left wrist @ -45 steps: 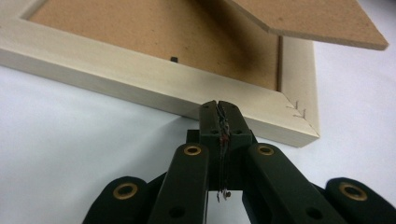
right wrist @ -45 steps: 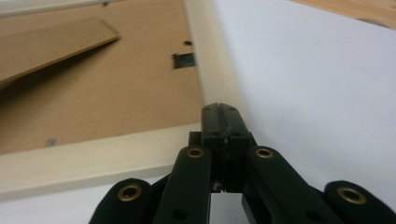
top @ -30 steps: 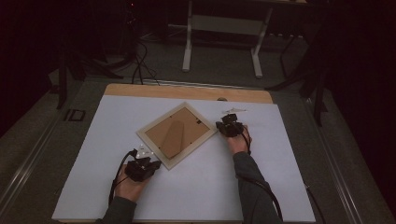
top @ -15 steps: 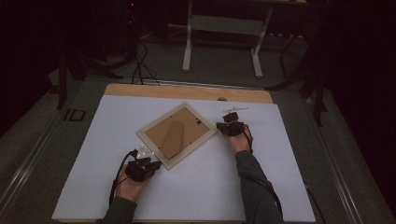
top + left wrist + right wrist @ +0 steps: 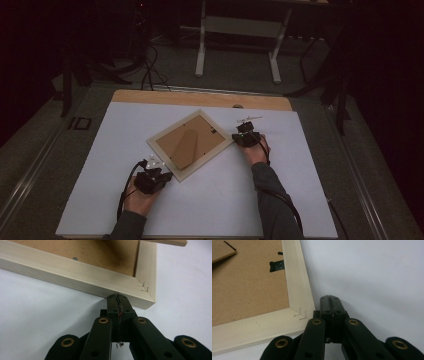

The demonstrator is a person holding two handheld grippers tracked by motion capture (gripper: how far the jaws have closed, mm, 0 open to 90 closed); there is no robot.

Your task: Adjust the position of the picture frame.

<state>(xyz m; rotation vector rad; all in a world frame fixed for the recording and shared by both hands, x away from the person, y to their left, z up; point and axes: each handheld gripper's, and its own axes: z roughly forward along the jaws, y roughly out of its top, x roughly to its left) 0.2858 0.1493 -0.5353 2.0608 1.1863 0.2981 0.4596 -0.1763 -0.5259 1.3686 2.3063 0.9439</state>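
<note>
on the white table (image 5: 280,200) a picture frame (image 5: 190,145) lies face down; left tongs (image 5: 117,297) closed against its edge; right tongs (image 5: 329,298) closed beside its corner

place: lab or recording room, dim | work surface: wooden table (image 5: 200,98) under a white sheet (image 5: 210,200) | behind: white metal stand legs (image 5: 202,45) on grey carpet (image 5: 240,75), black cables (image 5: 149,65) trailing over the floor | surroundings: dark, black gear at the edges
</note>
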